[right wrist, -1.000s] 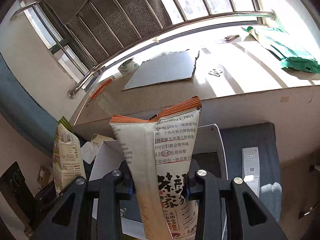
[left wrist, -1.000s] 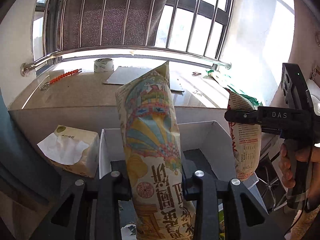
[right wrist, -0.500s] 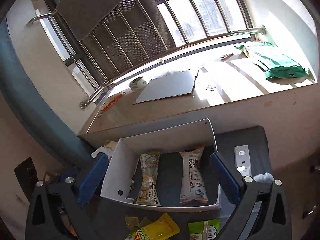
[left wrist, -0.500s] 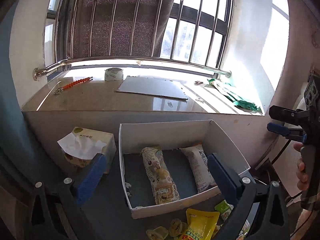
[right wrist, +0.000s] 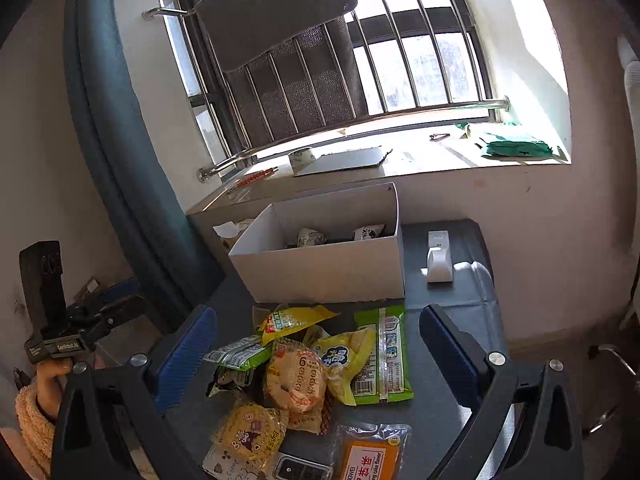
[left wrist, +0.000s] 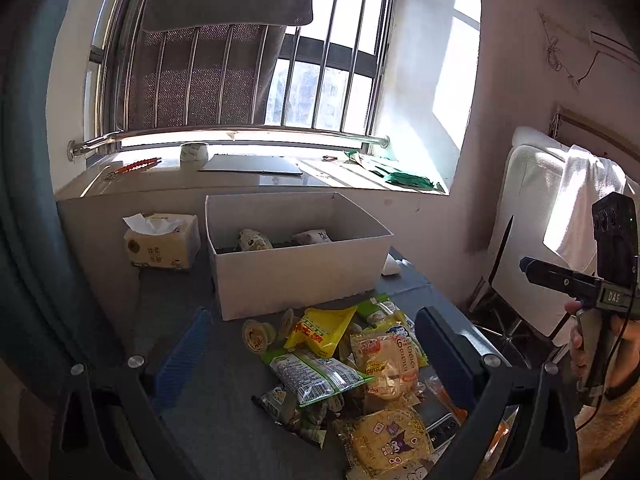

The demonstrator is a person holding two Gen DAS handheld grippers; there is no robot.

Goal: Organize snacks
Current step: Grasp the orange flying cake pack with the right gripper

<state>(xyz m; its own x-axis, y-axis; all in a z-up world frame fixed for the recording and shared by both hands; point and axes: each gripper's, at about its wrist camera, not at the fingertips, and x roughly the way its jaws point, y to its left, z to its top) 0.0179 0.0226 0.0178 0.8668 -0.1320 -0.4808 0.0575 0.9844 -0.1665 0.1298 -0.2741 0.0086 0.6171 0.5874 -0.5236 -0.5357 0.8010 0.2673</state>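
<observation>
A white cardboard box (left wrist: 296,276) stands on the dark grey table, and two snack packets (left wrist: 254,240) (left wrist: 312,236) lie inside it. In front of the box is a loose pile of snacks: a yellow packet (left wrist: 320,330), green packets (right wrist: 380,356), round biscuit packs (right wrist: 296,380) and an orange packet (right wrist: 364,460). My left gripper (left wrist: 313,312) hangs over this pile, open wide and empty. My right gripper (right wrist: 318,312) is open just as wide over the same pile, also empty. Each gripper shows at the edge of the other's view, held by a hand.
A tissue pack (left wrist: 160,240) sits left of the box and a white remote (right wrist: 438,256) lies to its right. A phone (right wrist: 304,470) lies among the nearest snacks. The sill behind holds a tape roll (left wrist: 194,152), a grey board and a green bag (right wrist: 516,146). A white chair (left wrist: 532,240) stands to the right.
Both grippers let go of their tall snack packets, which now lie in the box. Both have opened wide and pulled back from the box, bringing the snack pile into view.
</observation>
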